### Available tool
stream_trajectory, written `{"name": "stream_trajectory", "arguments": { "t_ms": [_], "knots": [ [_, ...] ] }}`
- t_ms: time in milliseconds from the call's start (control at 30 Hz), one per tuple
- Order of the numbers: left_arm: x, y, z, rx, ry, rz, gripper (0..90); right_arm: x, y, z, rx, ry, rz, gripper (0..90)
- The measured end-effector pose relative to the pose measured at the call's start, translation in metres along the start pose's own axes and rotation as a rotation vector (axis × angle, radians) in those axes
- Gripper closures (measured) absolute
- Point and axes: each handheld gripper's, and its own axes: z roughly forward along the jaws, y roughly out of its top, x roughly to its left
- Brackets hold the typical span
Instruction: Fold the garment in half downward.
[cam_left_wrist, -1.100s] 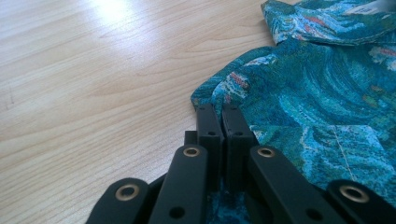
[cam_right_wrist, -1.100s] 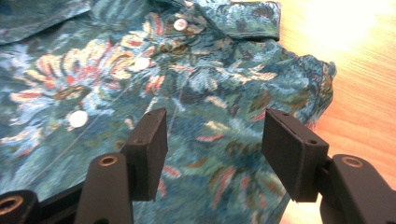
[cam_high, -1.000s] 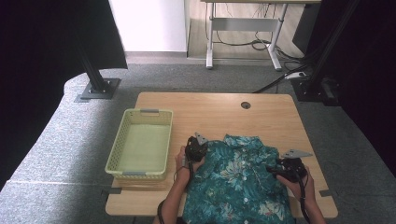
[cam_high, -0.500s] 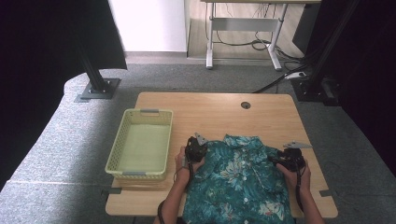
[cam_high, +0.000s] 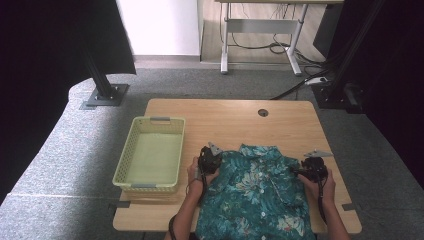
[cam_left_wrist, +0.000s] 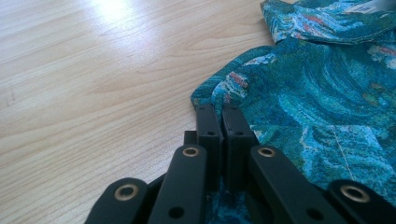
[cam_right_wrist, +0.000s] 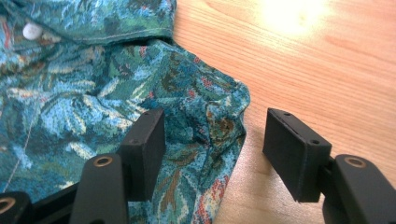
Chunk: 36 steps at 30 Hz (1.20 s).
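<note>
Teal floral shirt (cam_high: 257, 197) lies flat, front up, on near half of wooden table (cam_high: 235, 120), collar twd far edge, hem running off near edge btwn the person's forearms; yellow-green basket (cam_high: 150, 154) sits on table's left side, just beside shirt, apart from it.

Left gripper (cam_high: 209, 159) at shirt's left shoulder corner; right gripper (cam_high: 309, 169) at right shoulder/sleeve edge; both w/ grey plate on top, hands behind them; high view too small to read jaw state (needs the gripper views).

Left gripper view: jaws of left gripper (cam_left_wrist: 223, 122) pressed together w/ shirt (cam_left_wrist: 322, 98) fabric edge pinched btwn them; cloth bunches up at the tips and shows below btwn the links; bare table (cam_left_wrist: 102, 74) to the left; collar fold at top right.

Right gripper view: right gripper (cam_right_wrist: 212, 140) jaws stand wide apart, have just been opening further; raised fold of shirt (cam_right_wrist: 93, 88) edge sits in the gap, nearer the left jaw, which rests on or against cloth (can't tell if pressing); right jaw over bare table (cam_right_wrist: 327, 70), clear of fabric; so nothing clamped here; white button (cam_right_wrist: 32, 31) at top left, not discernible at this spot from above.

High view alone gives basket, floor, desk legs (cam_high: 260, 35) beyond table.
</note>
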Motion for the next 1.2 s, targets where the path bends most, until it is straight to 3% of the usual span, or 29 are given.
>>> {"name": "stream_trajectory", "arguments": {
  "t_ms": [133, 267, 467, 700, 933, 1200],
  "knots": [
    [0.001, 0.000, 0.000, 0.001, -0.004, -0.003, 88.0, 0.002, 0.001, 0.000, -0.003, 0.016, -0.020, 45.5],
    [-0.001, 0.000, 0.000, 0.000, 0.005, 0.017, 88.0, 0.005, 0.002, 0.001, -0.006, 0.034, -0.028, 58.6],
    [0.004, 0.000, 0.000, -0.002, -0.031, -0.027, 88.1, 0.010, 0.003, 0.003, -0.028, 0.073, -0.024, 83.9],
    [0.007, 0.004, -0.003, -0.031, -0.078, -0.057, 88.6, 0.021, 0.014, -0.005, -0.038, 0.073, -0.060, 86.2],
    [0.004, 0.017, -0.026, -0.088, -0.071, -0.040, 88.8, 0.020, 0.021, -0.022, -0.082, 0.052, -0.042, 86.3],
    [0.005, 0.025, -0.038, -0.121, -0.068, -0.029, 88.9, 0.016, 0.023, -0.032, -0.121, 0.050, -0.021, 86.6]
  ]
}}
